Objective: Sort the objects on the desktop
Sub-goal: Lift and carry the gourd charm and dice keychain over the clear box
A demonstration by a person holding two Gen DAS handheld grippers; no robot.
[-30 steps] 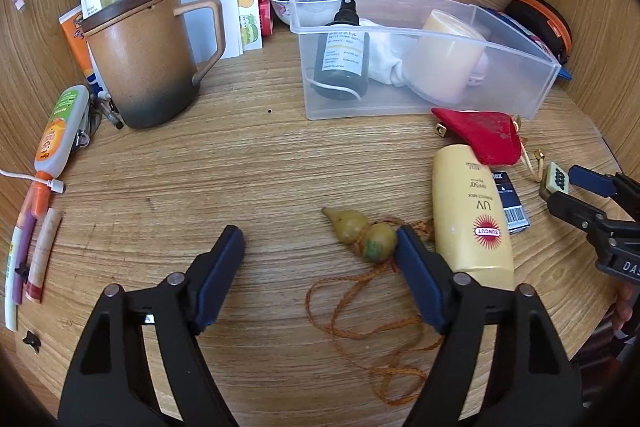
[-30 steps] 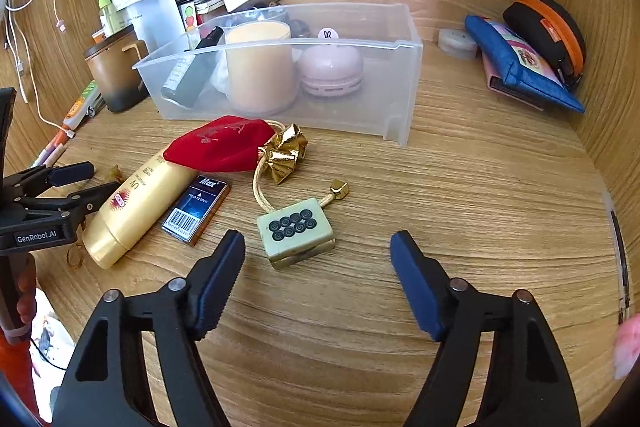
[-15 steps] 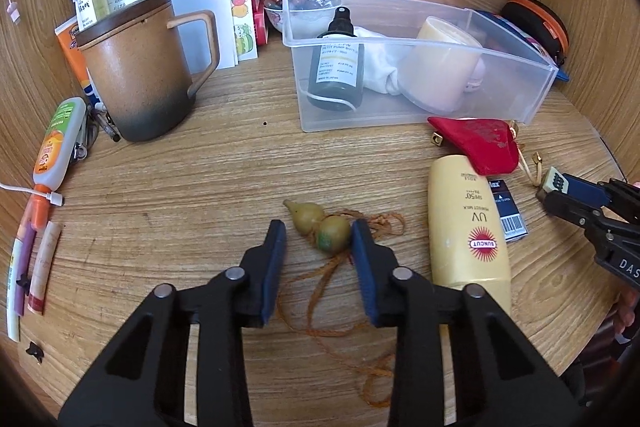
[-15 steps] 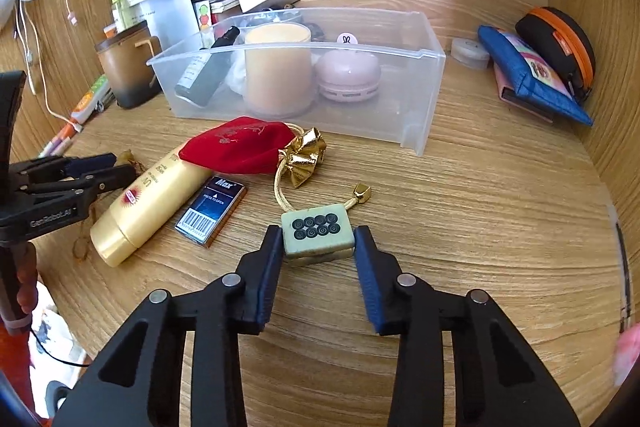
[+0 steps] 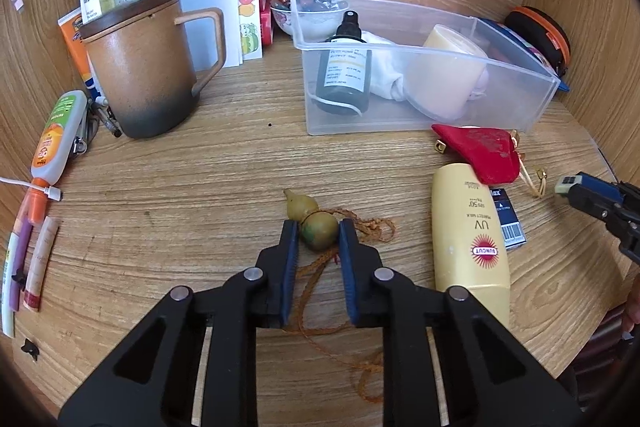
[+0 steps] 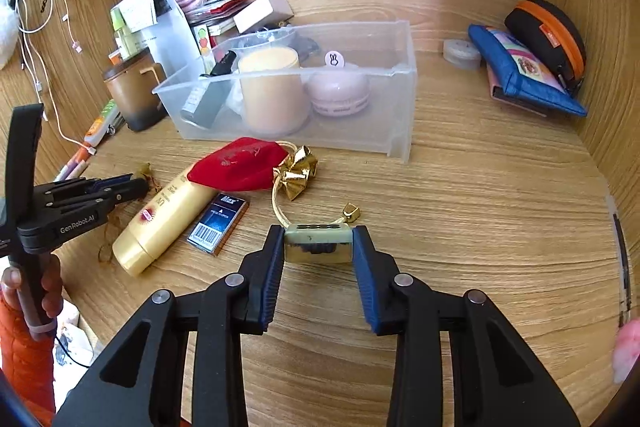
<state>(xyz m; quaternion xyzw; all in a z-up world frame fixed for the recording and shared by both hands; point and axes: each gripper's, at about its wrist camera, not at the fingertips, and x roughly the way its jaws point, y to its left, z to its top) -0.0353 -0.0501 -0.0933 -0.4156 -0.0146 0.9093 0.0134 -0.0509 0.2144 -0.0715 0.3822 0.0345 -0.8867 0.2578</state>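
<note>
My left gripper [image 5: 318,233] is shut on a small green-brown gourd charm [image 5: 316,223] with an orange cord [image 5: 316,283] trailing on the desk. My right gripper [image 6: 318,241] is shut on a pale green mahjong-tile charm [image 6: 318,247] with a gold cord [image 6: 280,207], lifted slightly off the desk. A clear plastic bin [image 6: 400,99] at the back holds a dark spray bottle [image 5: 344,75], a cream candle jar [image 6: 272,87] and a pink round case [image 6: 340,91]. A yellow sunscreen tube [image 5: 472,239], a red pouch [image 6: 236,163] and a blue staple box [image 6: 218,223] lie between the grippers.
A brown lidded mug [image 5: 140,63] stands at the left. Pens, a glue tube [image 5: 56,139] and a cable lie along the left edge. Papers and boxes pile behind the mug. A blue pouch [image 6: 520,67] and an orange-trimmed black case [image 6: 548,35] sit at the right wall.
Both grippers have closed from wide open: the left onto the gourd charm, the right onto the mahjong-tile charm, which is now tilted up off the desk.
</note>
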